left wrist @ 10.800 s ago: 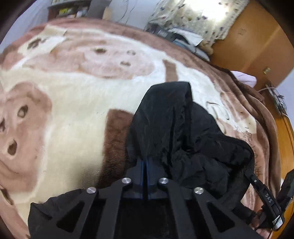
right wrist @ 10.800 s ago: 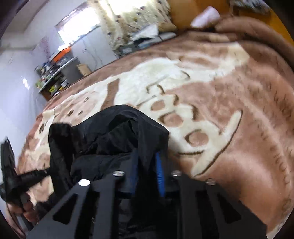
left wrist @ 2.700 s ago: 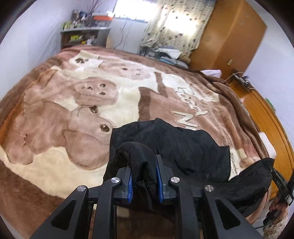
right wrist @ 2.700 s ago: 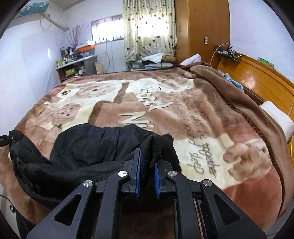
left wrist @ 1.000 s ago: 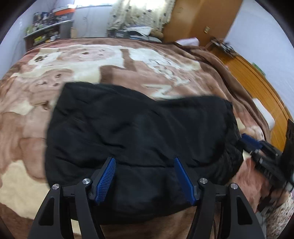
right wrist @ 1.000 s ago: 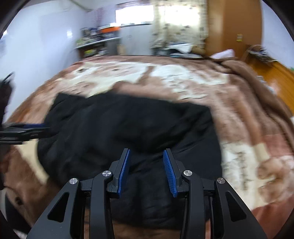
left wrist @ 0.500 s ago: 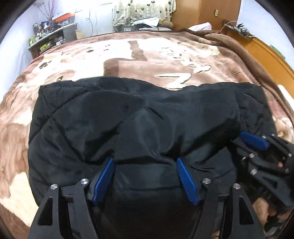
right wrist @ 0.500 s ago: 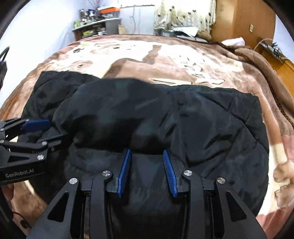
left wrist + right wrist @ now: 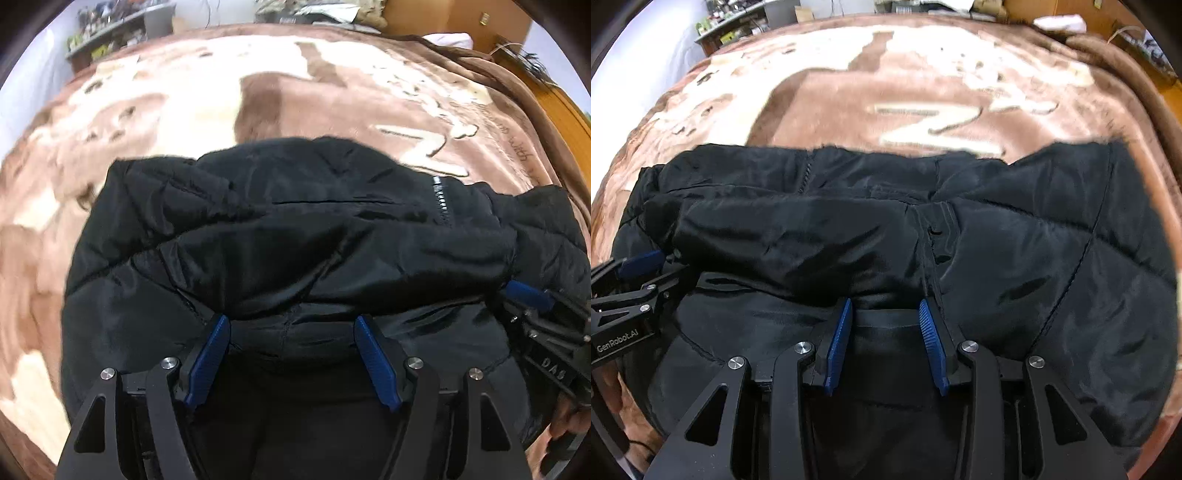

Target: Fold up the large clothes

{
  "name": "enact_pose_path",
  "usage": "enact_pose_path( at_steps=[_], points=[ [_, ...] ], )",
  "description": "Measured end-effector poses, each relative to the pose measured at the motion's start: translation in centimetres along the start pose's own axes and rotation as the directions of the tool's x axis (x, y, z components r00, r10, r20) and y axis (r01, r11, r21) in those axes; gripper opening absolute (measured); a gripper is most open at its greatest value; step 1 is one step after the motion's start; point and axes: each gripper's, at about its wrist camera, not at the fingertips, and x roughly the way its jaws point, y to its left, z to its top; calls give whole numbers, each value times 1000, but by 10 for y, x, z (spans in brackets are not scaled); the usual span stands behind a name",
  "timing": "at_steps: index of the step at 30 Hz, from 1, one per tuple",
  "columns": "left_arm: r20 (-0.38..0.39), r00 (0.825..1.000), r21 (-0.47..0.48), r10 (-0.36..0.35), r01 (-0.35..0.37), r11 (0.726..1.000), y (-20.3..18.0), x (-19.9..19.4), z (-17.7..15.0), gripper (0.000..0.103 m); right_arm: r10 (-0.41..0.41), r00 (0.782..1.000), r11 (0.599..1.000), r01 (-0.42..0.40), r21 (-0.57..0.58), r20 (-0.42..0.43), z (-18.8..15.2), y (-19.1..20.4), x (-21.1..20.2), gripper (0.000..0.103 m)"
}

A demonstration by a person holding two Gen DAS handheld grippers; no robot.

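A brown-and-cream plush blanket (image 9: 332, 92) printed with bears and lettering covers the bed; cluttered shelves (image 9: 122, 26) line the far wall and a wooden bed frame (image 9: 569, 110) edges the right side. Nothing stands between my tools and the garment.

The black quilted jacket (image 9: 295, 229) lies across the near part of the bed, folded over on itself, so a shiny padded roll runs side to side above a smoother lower layer. A short stretch of zipper (image 9: 441, 203) shows near its upper right in the left view; stitched seams cross the right panel in the right view.

I have the left hand-held gripper (image 9: 291, 326) pointing steeply down over the jacket's near fold, its blue pads spread wide after parting a little further; fabric sits between them, but the pads do not press it. I have the right hand-held gripper (image 9: 886, 308) likewise released, jaws moderately apart over the fold beside a snap placket (image 9: 938, 236), gripping nothing. Each tool shows at the edge of the other's view.
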Motion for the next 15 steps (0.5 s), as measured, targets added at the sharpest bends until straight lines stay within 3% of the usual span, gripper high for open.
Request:
enact_pose_path(
  at_steps=[4, 10, 13, 15],
  points=[
    [-23, 1000, -14, 2, -3, 1000, 0, 7, 2, 70, -64, 998, 998, 63, -30, -27, 0, 11, 8, 39],
    [-29, 998, -33, -48, 47, 998, 3, -12, 9, 69, 5, 1000, 1000, -5, -23, -24, 3, 0, -8, 39],
    [7, 996, -39, -90, 90, 995, 11, -37, 4, 69, 42, 998, 999, -41, -23, 45, -2, -11, -45, 39],
    [44, 997, -19, -65, 66, 998, 15, -55, -6, 69, 11, 993, 999, -6, -42, 117, -10, -19, -69, 39]
  ],
)
